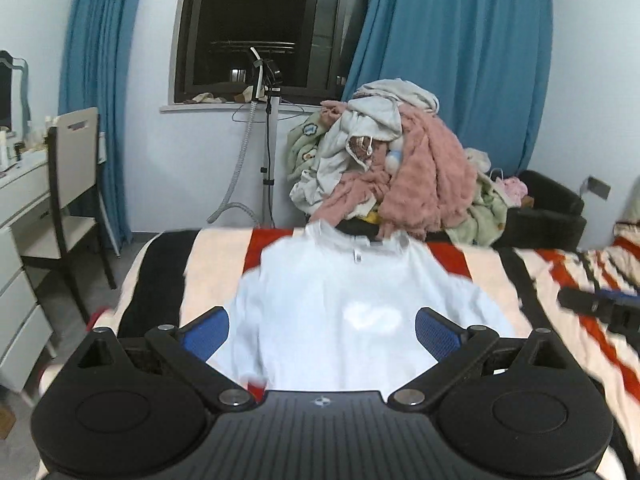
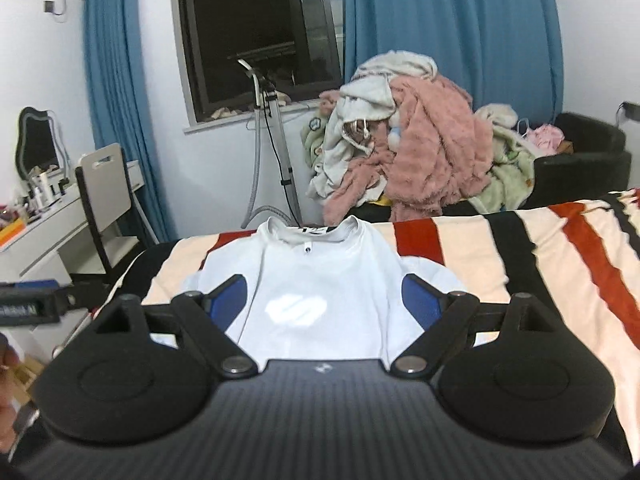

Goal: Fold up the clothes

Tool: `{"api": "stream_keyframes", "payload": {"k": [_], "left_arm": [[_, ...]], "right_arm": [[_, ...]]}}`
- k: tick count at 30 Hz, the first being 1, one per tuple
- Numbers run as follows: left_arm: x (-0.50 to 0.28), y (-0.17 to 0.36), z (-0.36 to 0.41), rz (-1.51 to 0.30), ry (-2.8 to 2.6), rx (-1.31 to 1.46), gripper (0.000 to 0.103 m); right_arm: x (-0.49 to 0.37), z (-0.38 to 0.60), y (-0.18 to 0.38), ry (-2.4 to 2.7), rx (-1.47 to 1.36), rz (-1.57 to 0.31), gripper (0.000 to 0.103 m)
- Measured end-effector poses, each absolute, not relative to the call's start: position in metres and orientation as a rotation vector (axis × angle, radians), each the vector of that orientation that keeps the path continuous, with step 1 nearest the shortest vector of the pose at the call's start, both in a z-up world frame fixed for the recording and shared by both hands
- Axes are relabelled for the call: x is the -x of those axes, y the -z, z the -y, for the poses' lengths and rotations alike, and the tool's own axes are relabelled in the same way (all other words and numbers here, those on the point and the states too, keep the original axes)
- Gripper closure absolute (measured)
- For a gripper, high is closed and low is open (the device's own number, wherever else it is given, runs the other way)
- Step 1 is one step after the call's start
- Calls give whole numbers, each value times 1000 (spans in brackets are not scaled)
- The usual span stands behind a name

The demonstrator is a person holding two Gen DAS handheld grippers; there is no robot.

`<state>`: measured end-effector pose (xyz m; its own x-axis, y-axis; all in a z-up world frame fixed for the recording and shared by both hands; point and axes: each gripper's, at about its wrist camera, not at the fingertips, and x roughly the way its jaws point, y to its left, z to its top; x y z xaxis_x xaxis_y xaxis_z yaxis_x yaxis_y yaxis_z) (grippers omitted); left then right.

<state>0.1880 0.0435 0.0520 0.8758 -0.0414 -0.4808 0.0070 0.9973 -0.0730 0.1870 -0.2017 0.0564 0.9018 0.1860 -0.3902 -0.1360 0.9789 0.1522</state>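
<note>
Shirt (image 2: 316, 280), white, lies flat on the striped bed (image 2: 500, 248), collar toward the heaped clothes (image 2: 412, 136) by the window. Left gripper (image 1: 322, 330) and right gripper (image 2: 326, 298) hang above it, both with jaws spread wide and holding nothing.

- Left wrist view: looks forward and somewhat down along its own fingers (image 1: 434, 338), from close above the near end of the bed (image 1: 568, 280), facing the window (image 1: 256, 28).
- Right wrist view: same heading, set further right, equally close.
- Shared: white shirt (image 1: 344, 288) (image 2: 320, 276), clothes pile (image 1: 400, 160) (image 2: 420, 148), curtains (image 1: 460, 60) (image 2: 452, 40), chair (image 1: 74, 168) (image 2: 108, 196).
</note>
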Motion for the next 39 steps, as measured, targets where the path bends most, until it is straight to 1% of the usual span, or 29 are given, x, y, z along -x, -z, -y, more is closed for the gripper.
{"api": "stream_keyframes", "payload": {"k": [2, 5, 11, 14, 16, 21, 23, 24, 26, 27, 29, 32, 36, 37, 38, 39], "left_arm": [[-154, -37, -41, -494, 20, 76, 3], [-124, -11, -40, -482, 2, 76, 3], [-100, 21, -44, -454, 14, 134, 3], [-118, 35, -54, -491, 15, 210, 3], [-143, 44, -67, -529, -6, 291, 4], [-219, 68, -117, -567, -78, 485, 12], [-246, 80, -140, -552, -128, 561, 22], [-260, 87, -150, -547, -153, 582, 26], [-287, 99, -168, -541, -198, 609, 43], [-300, 105, -175, -543, -220, 608, 46], [-324, 116, -184, -553, -255, 581, 57], [-352, 127, -191, -583, -267, 540, 64], [-378, 129, -192, -583, -224, 495, 64], [-383, 127, -192, -581, -206, 471, 68], [-390, 125, -193, -589, -194, 453, 85], [-397, 122, -195, -605, -188, 438, 90]], "right_arm": [[-159, 205, -48, -169, -142, -395, 17], [-129, 209, -34, -165, -161, -351, 17], [-105, 216, -1, -153, -185, -293, 17], [-111, 221, 13, -151, -237, -323, 17], [-117, 221, 19, -146, -252, -344, 17], [-133, 221, 35, -153, -290, -373, 17], [-143, 222, 45, -156, -299, -394, 17], [-148, 223, 51, -153, -304, -403, 17], [-160, 227, 63, -135, -317, -426, 18], [-167, 230, 68, -130, -330, -439, 18], [-180, 233, 78, -127, -354, -460, 18], [-198, 234, 90, -120, -376, -491, 18], [-214, 231, 101, -117, -392, -523, 18], [-217, 229, 104, -115, -387, -531, 18], [-218, 227, 107, -105, -368, -536, 18], [-220, 226, 110, -90, -342, -539, 18]]}}
